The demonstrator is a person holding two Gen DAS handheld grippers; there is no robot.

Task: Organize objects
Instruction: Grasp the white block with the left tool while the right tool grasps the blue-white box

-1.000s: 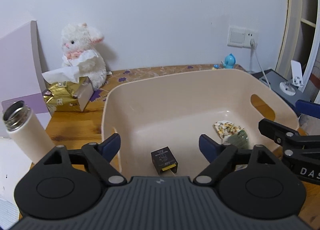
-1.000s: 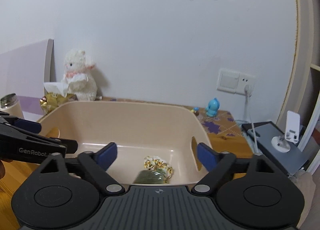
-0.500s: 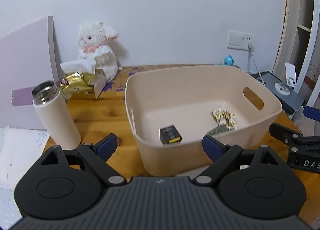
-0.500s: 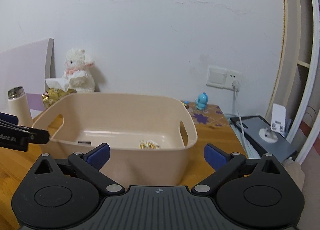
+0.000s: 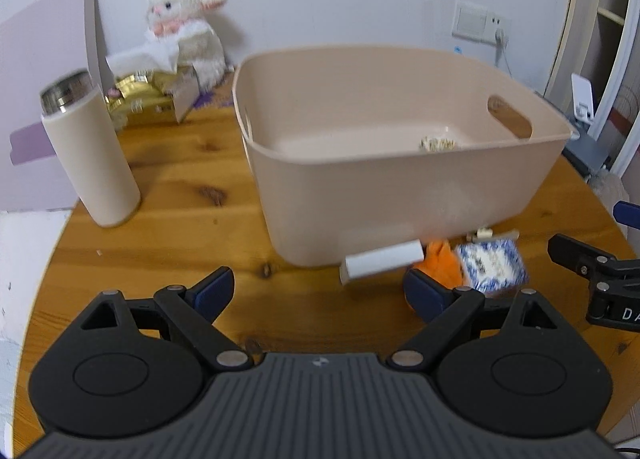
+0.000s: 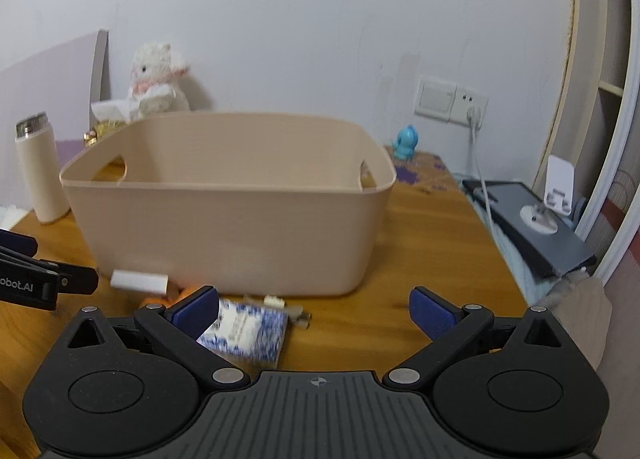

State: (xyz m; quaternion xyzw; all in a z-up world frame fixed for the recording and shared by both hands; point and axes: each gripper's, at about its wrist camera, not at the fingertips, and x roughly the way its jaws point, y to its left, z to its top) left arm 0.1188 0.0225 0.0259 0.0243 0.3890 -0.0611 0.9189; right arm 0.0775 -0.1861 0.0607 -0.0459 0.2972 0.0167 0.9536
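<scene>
Now | one bin [image 5: 400,195] | one flask [image 5: 90,155] | two hand-held grippers spread

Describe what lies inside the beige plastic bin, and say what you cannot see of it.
In the left wrist view, a small floral-patterned item lies on the floor of the beige bin, towards its handle-hole side. The near wall hides the front of the floor, so anything there is unseen.

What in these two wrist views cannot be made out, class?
- Bin floor: near wall hides most, both views.
- Blue-patterned packet: print blurred; right tool finger covers a corner.
- Orange item: partly hidden by left tool finger.
- Small piece: too small.
</scene>
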